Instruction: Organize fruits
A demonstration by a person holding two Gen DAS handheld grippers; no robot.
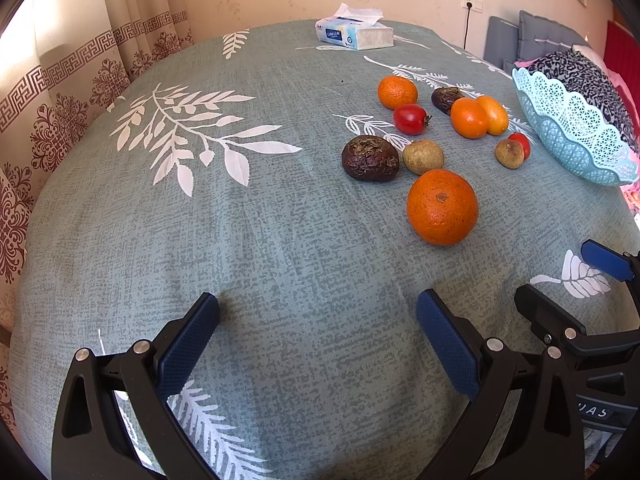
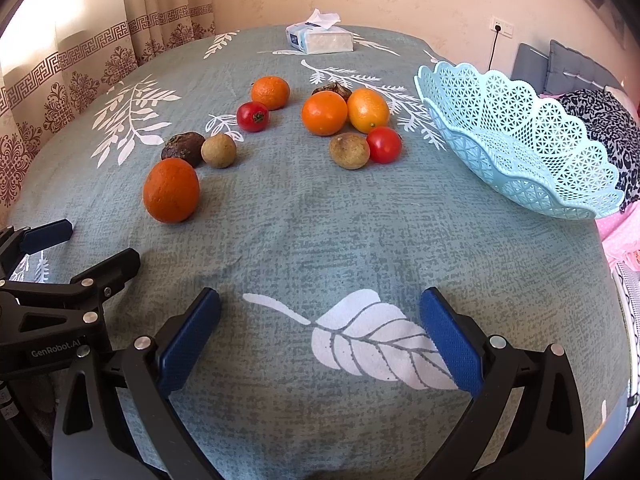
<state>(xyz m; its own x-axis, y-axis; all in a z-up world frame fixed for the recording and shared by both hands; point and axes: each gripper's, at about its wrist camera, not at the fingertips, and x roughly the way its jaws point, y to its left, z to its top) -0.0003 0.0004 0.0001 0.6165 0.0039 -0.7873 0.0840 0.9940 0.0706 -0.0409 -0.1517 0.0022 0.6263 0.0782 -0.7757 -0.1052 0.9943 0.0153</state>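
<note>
- Nothing looks sorted yet — the pale blue basket, at the right of the right wrist view, appears empty, though part of its inside is hidden behind its wall.
- All the fruit lies loose on the grey-green tablecloth, across the upper middle of that frame: a large orange nearest at the left, two more oranges, two red tomatoes, brown and dark fruits, a yellow-orange one.
- Left to do, by my judgement: every piece into the basket.
- The right gripper hangs low over the cloth at bottom centre, jaws spread wide, holding nothing.
- The left gripper is likewise agape and empty — side by side with the right, well short of the fruit.
</note>
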